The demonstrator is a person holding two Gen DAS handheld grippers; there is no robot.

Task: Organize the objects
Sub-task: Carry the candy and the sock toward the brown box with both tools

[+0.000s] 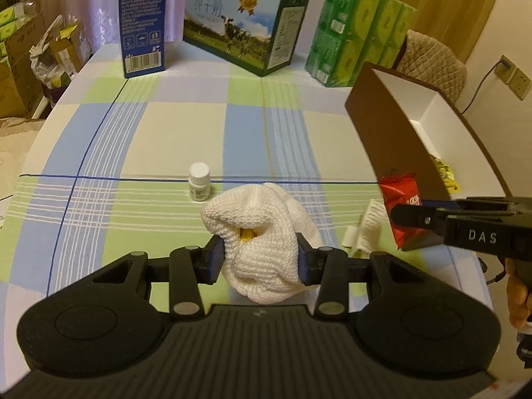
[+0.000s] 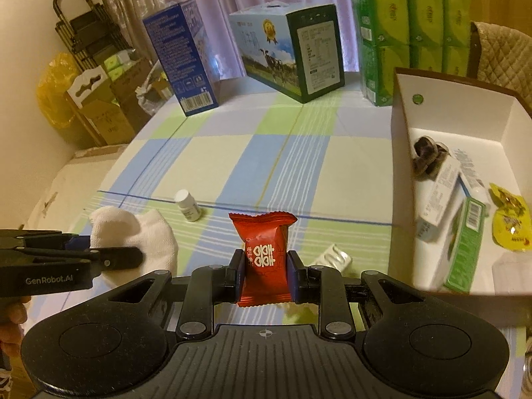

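Note:
My left gripper [image 1: 261, 261] is shut on a bunched white knitted cloth [image 1: 262, 232], held just above the checked tablecloth; something yellow shows in its folds. My right gripper [image 2: 264, 272] is shut on a red candy packet [image 2: 264, 259], upright between the blue pads. From the left wrist view the right gripper [image 1: 404, 216] holds the red packet [image 1: 400, 196] beside the brown wall of the storage box [image 1: 375, 113]. In the right wrist view the left gripper [image 2: 133, 254] lies across the white cloth [image 2: 133, 229]. A small white pill bottle [image 1: 199, 181] [image 2: 187, 205] stands mid-table.
The white-lined box [image 2: 402, 139] at the right holds several items: tubes, a green carton, a yellow packet, a dark bundle. A white blister pack [image 2: 334, 256] lies near it. A blue carton [image 1: 143, 20], a milk case [image 1: 246, 23] and green tissue packs [image 1: 359, 30] line the far edge.

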